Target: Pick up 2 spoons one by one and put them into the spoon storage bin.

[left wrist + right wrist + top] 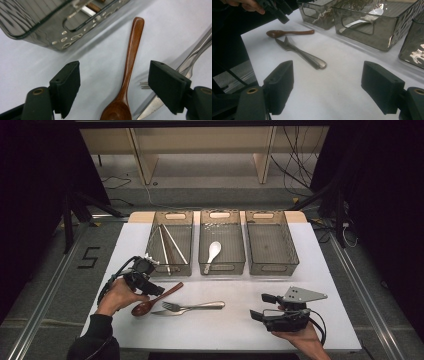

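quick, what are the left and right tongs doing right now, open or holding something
Left tongs: open, straddling the wooden spoon, not gripping it.
Right tongs: open, holding nothing.

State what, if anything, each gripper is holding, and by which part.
Nothing is held. The left gripper has its fingers open on either side of the wooden spoon, not touching it. The right gripper is open over bare table.

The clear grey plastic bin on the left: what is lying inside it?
In the clear grey plastic left bin, several long thin sticks, pale and brown, lie slanted on the floor, probably chopsticks. Their near ends sit behind the front wall, and the left gripper covers the near left corner.
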`<act>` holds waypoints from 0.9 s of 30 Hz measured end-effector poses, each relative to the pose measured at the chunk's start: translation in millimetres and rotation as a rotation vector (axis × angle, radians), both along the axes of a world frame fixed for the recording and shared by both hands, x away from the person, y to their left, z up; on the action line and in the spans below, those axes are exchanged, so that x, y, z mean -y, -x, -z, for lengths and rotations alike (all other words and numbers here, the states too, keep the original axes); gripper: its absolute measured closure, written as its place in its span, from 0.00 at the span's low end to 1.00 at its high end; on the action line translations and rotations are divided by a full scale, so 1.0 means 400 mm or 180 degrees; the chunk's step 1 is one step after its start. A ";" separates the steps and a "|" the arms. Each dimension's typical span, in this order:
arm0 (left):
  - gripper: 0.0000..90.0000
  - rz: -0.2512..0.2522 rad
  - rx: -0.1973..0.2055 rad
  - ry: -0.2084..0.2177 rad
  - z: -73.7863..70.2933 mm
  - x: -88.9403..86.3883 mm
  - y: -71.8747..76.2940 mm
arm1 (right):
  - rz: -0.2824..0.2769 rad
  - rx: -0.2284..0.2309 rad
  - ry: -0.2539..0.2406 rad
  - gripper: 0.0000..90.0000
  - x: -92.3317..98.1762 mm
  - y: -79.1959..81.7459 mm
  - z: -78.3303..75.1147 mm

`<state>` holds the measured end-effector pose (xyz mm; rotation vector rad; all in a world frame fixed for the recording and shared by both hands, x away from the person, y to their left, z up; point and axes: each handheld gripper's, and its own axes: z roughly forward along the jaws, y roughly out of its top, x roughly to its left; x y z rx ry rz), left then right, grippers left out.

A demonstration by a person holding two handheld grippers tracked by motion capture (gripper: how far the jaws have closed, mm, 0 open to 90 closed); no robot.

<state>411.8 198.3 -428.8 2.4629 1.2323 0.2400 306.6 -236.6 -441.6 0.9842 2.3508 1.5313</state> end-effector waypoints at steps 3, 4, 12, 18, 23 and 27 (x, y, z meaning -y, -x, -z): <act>0.30 0.0057 -0.0060 -0.0095 0.009 0.006 0.000 | -0.0003 -0.0002 0.0000 0.30 0.000 0.001 0.000; 0.30 0.0066 -0.0084 -0.0112 0.012 0.009 0.000 | -0.0005 -0.0003 -0.0001 0.30 0.000 0.001 0.000; 0.44 0.0205 -0.0213 -0.0267 0.030 0.023 0.004 | -0.0012 -0.0006 -0.0002 0.30 -0.001 0.000 0.001; 0.52 0.0254 -0.0270 -0.0275 0.039 0.024 0.003 | -0.0018 -0.0011 -0.0001 0.30 -0.001 0.000 0.001; 0.60 0.0289 -0.0328 -0.0319 0.052 0.029 0.003 | -0.0024 -0.0015 0.0002 0.30 -0.002 0.000 0.001; 0.67 0.0345 -0.0346 -0.0380 0.060 0.031 0.002 | -0.0026 -0.0014 0.0002 0.30 -0.002 0.000 0.002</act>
